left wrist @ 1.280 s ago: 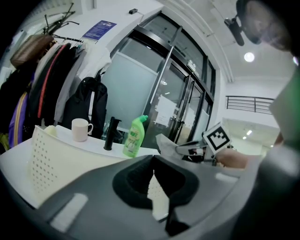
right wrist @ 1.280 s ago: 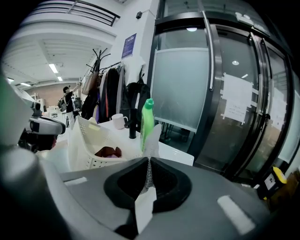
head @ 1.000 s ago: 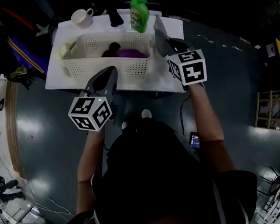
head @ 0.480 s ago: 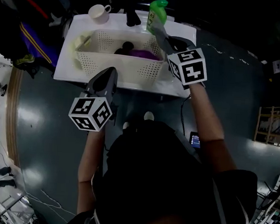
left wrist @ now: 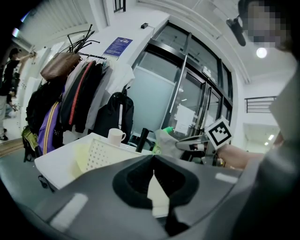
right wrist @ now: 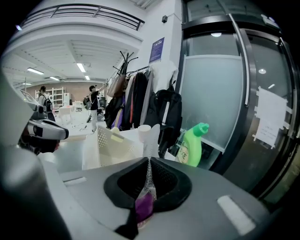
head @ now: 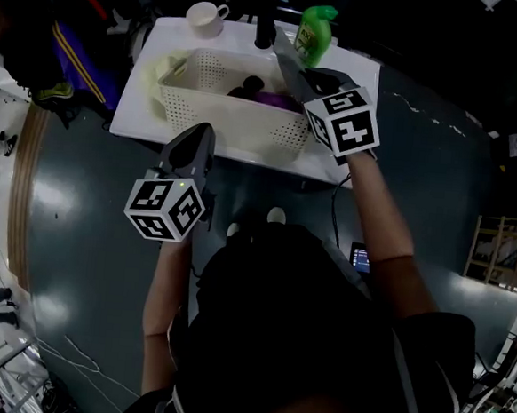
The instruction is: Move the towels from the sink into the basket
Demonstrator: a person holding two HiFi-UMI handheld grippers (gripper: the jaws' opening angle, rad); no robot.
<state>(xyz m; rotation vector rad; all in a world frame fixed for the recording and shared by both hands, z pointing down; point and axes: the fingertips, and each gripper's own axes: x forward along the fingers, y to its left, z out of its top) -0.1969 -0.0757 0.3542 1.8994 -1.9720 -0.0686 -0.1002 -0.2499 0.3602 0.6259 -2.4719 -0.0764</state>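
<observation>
Sink [head: 137, 117]: It is sitting at the top of the head view, white and flat, with a tap [head: 264, 32] at its back.
Basket [head: 238, 124]: It is sitting on the sink, in the middle. Its holey white walls are standing upright.
Right gripper [right wrist: 149, 161]: It is hanging over the basket's right end, at the upper right of the head view. Its jaws are pressing together, with only a thin crack between them. Purple is showing through the crack, but I think that is the towel lying far below, so this tool is holding nothing.
Left gripper [left wrist: 153, 159]: It is waiting lower down at the left of the head view, in front of the sink and well apart from the basket. Its jaws are closing tight on nothing.
Purple towel [head: 271, 99]: It is lying inside the basket, near the right end.
Dark towel [head: 248, 87]: It is lying inside the basket, touching the purple one on its left.
Yellow thing [head: 159, 65]: It is sitting just beside the basket's left end. It may be one more towel, but I cannot tell.
Step in hand: The job is looking almost done. If the yellow thing is a towel, the left gripper is sitting closest. It should be opening wide first, going down slowly, pinching the cloth in the middle, lifting it clear over the wall, and not bumping the basket.
</observation>
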